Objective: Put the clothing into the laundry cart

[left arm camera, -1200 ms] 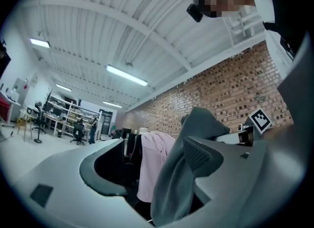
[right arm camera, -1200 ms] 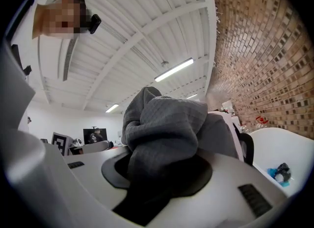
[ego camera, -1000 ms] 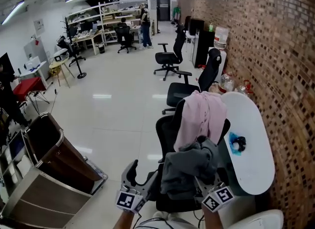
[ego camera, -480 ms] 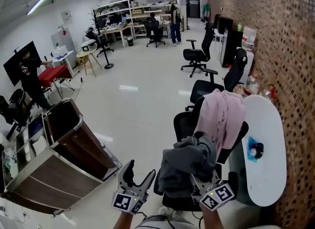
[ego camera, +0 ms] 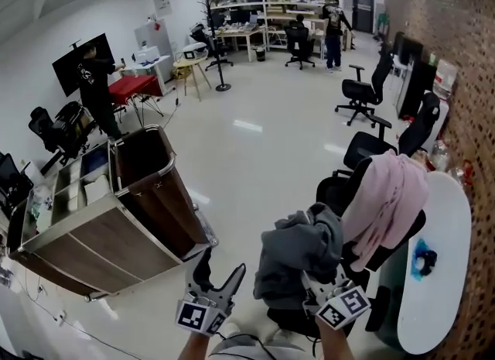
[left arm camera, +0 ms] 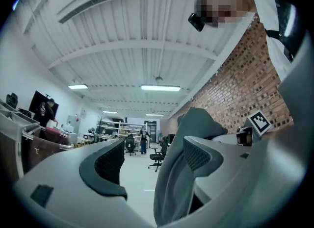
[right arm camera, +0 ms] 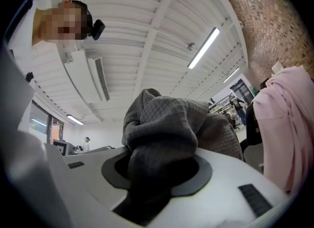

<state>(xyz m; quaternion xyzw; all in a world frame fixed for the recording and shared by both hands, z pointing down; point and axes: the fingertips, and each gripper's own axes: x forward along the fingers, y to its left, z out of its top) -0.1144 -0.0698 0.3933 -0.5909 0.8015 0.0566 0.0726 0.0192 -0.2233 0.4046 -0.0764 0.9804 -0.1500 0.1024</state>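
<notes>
Grey waffle-knit garment (ego camera: 298, 258) rides bunched up high, clamped in the right hand-held gripper (ego camera: 315, 287); the left hand-held gripper (ego camera: 216, 276) gapes empty. It's the carry step. Next: swing left over the brown metal-framed laundry cart (ego camera: 162, 196), well apart, then release.

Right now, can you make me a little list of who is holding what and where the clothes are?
right gripper: jaws shut on the grey garment
left gripper: jaws open, nothing between them
pink garment: draped over the black chair
laundry cart: on the floor at the left, top open
task so far: grey garment not yet in the laundry cart
</notes>
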